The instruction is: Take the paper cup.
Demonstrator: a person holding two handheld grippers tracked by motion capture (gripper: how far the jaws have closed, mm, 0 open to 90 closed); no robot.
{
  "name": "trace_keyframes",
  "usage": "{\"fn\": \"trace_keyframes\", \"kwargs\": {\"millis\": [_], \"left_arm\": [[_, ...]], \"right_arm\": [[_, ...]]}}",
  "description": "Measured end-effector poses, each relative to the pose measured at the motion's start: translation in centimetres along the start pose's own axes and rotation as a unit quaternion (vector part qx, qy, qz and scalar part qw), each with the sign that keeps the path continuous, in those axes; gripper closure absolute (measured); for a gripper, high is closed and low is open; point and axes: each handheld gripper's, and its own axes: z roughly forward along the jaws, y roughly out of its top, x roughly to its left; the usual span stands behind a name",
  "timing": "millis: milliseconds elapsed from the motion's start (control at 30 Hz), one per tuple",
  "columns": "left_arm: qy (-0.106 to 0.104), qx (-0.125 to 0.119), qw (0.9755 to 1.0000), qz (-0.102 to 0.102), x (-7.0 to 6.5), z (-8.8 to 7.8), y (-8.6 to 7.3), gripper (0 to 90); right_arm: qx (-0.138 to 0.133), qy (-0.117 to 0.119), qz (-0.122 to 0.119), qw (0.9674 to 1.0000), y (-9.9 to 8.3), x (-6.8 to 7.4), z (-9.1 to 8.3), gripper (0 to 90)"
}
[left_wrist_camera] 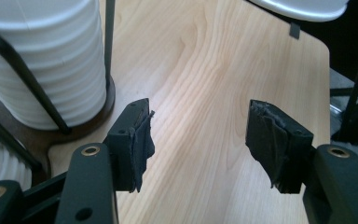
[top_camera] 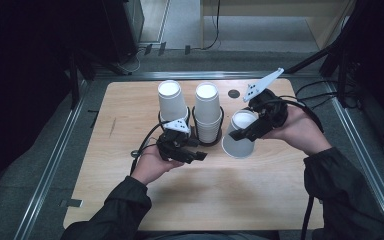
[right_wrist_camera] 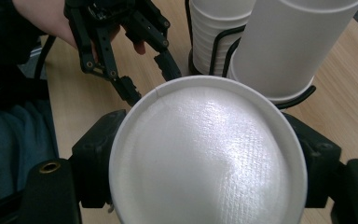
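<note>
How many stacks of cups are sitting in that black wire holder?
2: the left stack and the middle stack stand side by side in the black wire holder. A separate cup, upside down, is clamped in the right gripper, outside the holder.

My right fingers (top_camera: 241, 131) clasp a white paper cup (top_camera: 240, 135), upside down, tilted, just beside two stacks of cups (top_camera: 208, 112)

Your table (top_camera: 130, 190) looks like pale wood with a smooth, faintly glossy grain, and the loose cup (right_wrist_camera: 205, 158) clamped in your right gripper (right_wrist_camera: 205, 163) is white paper, its upturned base finely textured and catching a sheen. The stacked cups (left_wrist_camera: 42, 60) show ridged matt white paper inside a thin black wire holder (left_wrist_camera: 28, 79) on a dark wooden base. Your left gripper (left_wrist_camera: 198, 140) reads as matt black plastic with brass-coloured rivets, its pads (left_wrist_camera: 142, 144) wrapped in rough, frayed black tape.
</note>
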Motion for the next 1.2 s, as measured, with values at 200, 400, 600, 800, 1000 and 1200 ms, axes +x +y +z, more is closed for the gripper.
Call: {"fn": "trace_keyframes", "kwargs": {"millis": [200, 400, 600, 800, 1000, 1200], "left_arm": [[-0.017, 0.002, 0.9998, -0.012, 0.8, -0.4, -0.9, 40.2], [-0.038, 0.004, 0.9991, -0.021, 1.4, -0.3, -1.7, 35.8], [-0.055, 0.030, 0.9980, -0.002, 1.1, -0.2, -1.9, 26.6], [-0.077, 0.045, 0.9960, 0.003, 1.0, -0.1, -2.6, 22.0], [-0.078, 0.061, 0.9948, 0.021, 1.4, -0.2, -2.9, 14.6], [-0.100, 0.074, 0.9919, 0.022, 1.3, 0.1, -3.0, 12.1]], "right_arm": [[0.007, 0.006, 0.004, 1.0000, -1.6, 0.1, 2.0, 25.1], [-0.003, 0.015, 0.021, 0.9996, -3.5, 0.1, 4.1, 25.1], [-0.001, 0.005, 0.023, 0.9997, -4.6, 0.7, 6.1, 25.2], [-0.027, 0.026, 0.033, 0.9987, -5.4, 1.2, 7.9, 25.1], [-0.024, 0.034, 0.043, 0.9982, -5.8, 1.0, 9.3, 25.1], [-0.060, 0.067, 0.055, 0.9944, -5.9, 1.0, 9.8, 25.2]]}}
